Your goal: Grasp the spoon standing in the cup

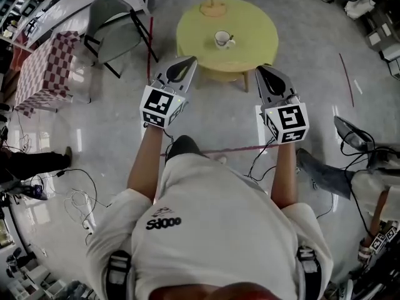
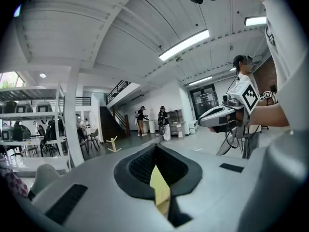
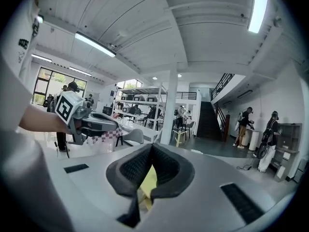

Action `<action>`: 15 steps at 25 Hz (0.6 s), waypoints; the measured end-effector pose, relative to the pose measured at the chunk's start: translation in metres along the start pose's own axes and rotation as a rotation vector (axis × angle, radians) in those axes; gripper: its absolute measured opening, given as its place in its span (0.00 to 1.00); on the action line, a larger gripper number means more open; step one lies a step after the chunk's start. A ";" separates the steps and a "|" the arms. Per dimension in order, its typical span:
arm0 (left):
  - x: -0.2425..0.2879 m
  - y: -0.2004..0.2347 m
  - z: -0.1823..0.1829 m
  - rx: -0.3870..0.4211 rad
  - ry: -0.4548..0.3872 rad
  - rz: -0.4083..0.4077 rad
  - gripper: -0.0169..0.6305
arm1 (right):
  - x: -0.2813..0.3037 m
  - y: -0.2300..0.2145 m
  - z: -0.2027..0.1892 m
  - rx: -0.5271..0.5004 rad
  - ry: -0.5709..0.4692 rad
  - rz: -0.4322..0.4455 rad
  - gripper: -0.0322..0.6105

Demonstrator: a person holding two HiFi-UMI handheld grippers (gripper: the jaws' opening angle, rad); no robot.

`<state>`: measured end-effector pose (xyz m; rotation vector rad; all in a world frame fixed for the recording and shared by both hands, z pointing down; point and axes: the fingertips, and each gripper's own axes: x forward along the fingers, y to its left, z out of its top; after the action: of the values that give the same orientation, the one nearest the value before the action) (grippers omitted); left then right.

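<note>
Task thing: a small light-coloured spoon (image 1: 230,40) stands in a white cup (image 1: 221,39), its handle leaning out over the cup's right rim.
Cup's place: near the middle of a round yellow desk (image 1: 253,24), slightly towards the person's side.
Left gripper: the grey 2-jaw left gripper (image 1: 187,61) is held out almost level. Its black pads meet at the tip with nothing between them, and a sliver of yellow shows through the leaf-shaped gap behind the tip.
Right gripper: the grey 2-jaw right gripper (image 1: 261,70) is also almost level. Its jaws are closed tip to tip and empty, with the same yellow sliver behind them.
Grippers and cup: in the head view both tips lie at the desk's near edge, 1 on each side of the cup and well apart from it. Neither touches the cup or the spoon.
Grippers to each other: side by side and apart, each showing at the edge of the other's gripper view.
On the desk too: a pale wooden stand (image 1: 212,5) at the far edge.
Around: a grey folding chair (image 1: 115,24) stands left of the desk. A red-and-white checked cloth (image 1: 44,67) lies further left, and a red line (image 1: 212,150) crosses the shiny grey floor (image 1: 312,49) near the person.
</note>
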<state>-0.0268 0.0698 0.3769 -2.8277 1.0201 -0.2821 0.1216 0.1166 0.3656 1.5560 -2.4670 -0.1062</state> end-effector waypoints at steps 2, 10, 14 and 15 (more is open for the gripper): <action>0.007 0.000 -0.002 -0.003 0.008 0.001 0.07 | 0.002 -0.006 -0.003 0.001 -0.001 0.014 0.08; 0.058 0.041 -0.021 -0.023 0.023 -0.013 0.07 | 0.050 -0.040 -0.014 0.001 0.006 -0.007 0.08; 0.094 0.084 -0.023 -0.018 0.007 -0.039 0.07 | 0.097 -0.061 -0.010 -0.001 0.028 -0.037 0.09; 0.104 0.095 -0.021 -0.017 0.003 -0.048 0.07 | 0.111 -0.067 -0.008 0.003 0.033 -0.049 0.08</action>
<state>-0.0118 -0.0710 0.3941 -2.8713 0.9612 -0.2838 0.1366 -0.0114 0.3782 1.6068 -2.4055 -0.0841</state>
